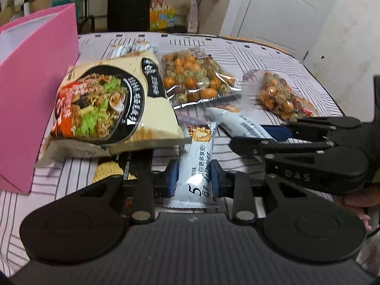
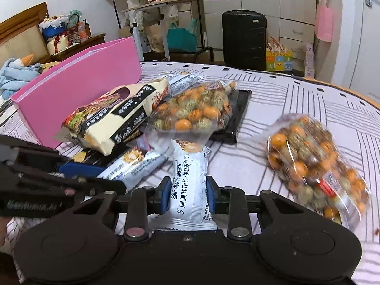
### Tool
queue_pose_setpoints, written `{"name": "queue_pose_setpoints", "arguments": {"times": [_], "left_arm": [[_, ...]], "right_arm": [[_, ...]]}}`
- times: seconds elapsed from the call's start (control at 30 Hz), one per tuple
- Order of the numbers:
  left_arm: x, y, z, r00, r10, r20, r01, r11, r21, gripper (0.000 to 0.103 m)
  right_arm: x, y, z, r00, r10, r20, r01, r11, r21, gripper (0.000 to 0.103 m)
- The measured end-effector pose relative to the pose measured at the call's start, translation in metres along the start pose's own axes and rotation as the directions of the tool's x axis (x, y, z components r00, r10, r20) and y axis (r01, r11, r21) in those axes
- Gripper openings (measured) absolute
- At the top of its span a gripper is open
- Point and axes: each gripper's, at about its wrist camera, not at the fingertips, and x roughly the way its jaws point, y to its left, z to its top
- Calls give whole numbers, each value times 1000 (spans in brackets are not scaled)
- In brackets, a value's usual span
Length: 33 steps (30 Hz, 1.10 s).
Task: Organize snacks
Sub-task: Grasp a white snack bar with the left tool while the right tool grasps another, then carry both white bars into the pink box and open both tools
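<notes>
Two white wafer-bar packets lie in a snack pile on the striped tablecloth [image 1: 261,54]. My left gripper [image 1: 194,175] is shut on one white bar [image 1: 197,166], its blue pads pressing both sides. My right gripper [image 2: 188,190] is shut the same way on the other white bar [image 2: 190,178]. Each gripper also shows in the other's view: the right gripper [image 1: 256,135] at the right, the left gripper [image 2: 95,178] at the left. A noodle packet [image 1: 106,99] leans against the pink box [image 1: 30,83].
Two clear bags of orange and green coated nuts lie on the cloth: one bag [image 2: 192,111] beside the noodles, over a black packet [image 2: 237,116], the other bag [image 2: 315,171] apart at the right. A black suitcase [image 2: 244,40] stands beyond the table.
</notes>
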Motion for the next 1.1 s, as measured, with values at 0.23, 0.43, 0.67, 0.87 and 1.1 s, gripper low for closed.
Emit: {"name": "queue_pose_setpoints", "arguments": {"times": [0.23, 0.43, 0.67, 0.87, 1.1], "left_arm": [[15, -1, 6, 999, 0, -37, -2, 997, -74, 31], [3, -7, 5, 995, -30, -92, 23, 996, -81, 26], [-8, 5, 2, 974, -120, -194, 77, 974, -215, 26], [-33, 10, -4, 974, -123, -189, 75, 967, -243, 26], [-76, 19, -7, 981, -105, -164, 58, 961, -272, 26]], "right_arm": [[-2, -4, -7, 1000, -4, 3, 4, 999, 35, 34], [-15, 6, -6, 997, -51, -61, 55, 997, 62, 32], [-33, 14, -15, 986, -78, -146, 95, 989, 114, 32], [-51, 23, -17, 981, -38, -189, 63, 990, 125, 32], [-77, 42, -1, 977, -9, -211, 21, 998, 56, 32]]}}
